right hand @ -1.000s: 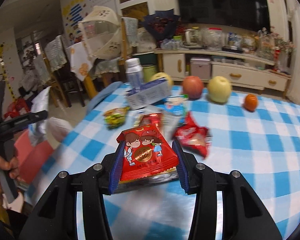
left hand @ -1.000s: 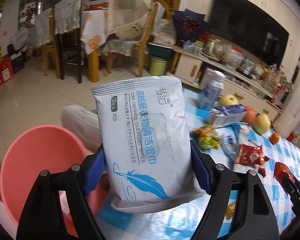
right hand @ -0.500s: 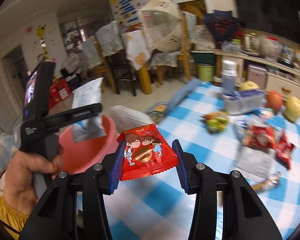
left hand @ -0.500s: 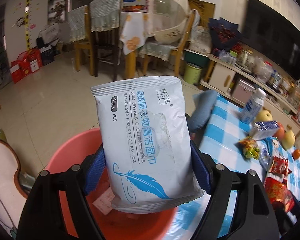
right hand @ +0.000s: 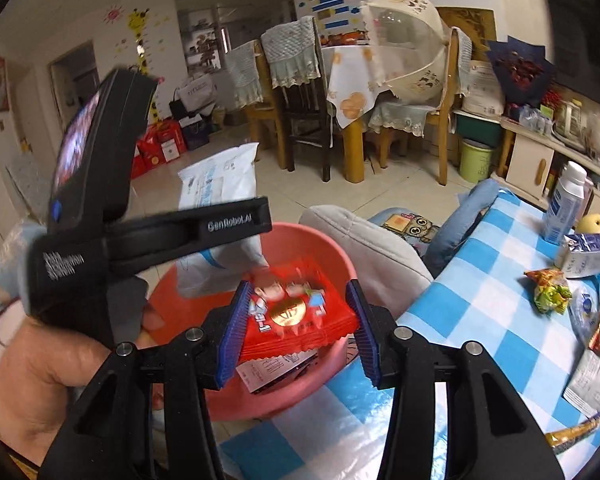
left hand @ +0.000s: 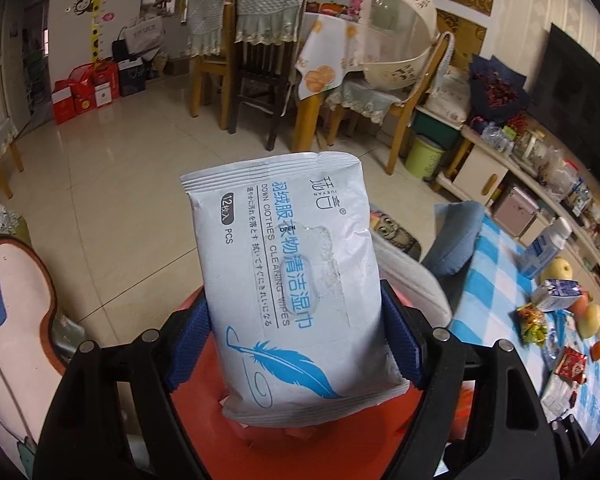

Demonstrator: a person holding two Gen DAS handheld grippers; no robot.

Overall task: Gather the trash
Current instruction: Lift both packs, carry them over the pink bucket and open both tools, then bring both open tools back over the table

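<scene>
My left gripper is shut on a white and blue pack of cleaning wipes, held upright over a pink basin on the floor. The right wrist view shows the same pack above the basin's rim, with one of the left fingers in front of it. My right gripper hangs over the basin and its jaws are opening. A red snack packet lies blurred and tilted flat between them, slipping loose. Paper scraps sit inside the basin.
A table with a blue checked cloth stands to the right, carrying several wrappers, fruit, a carton and a bottle. A grey cushion sits beside the basin. A hand holds the left gripper. Dining chairs stand beyond.
Both grippers swung left from the table to above the pink basin. The red packet has tipped flatter and blurred between the right jaws. The wipes pack stays gripped.
</scene>
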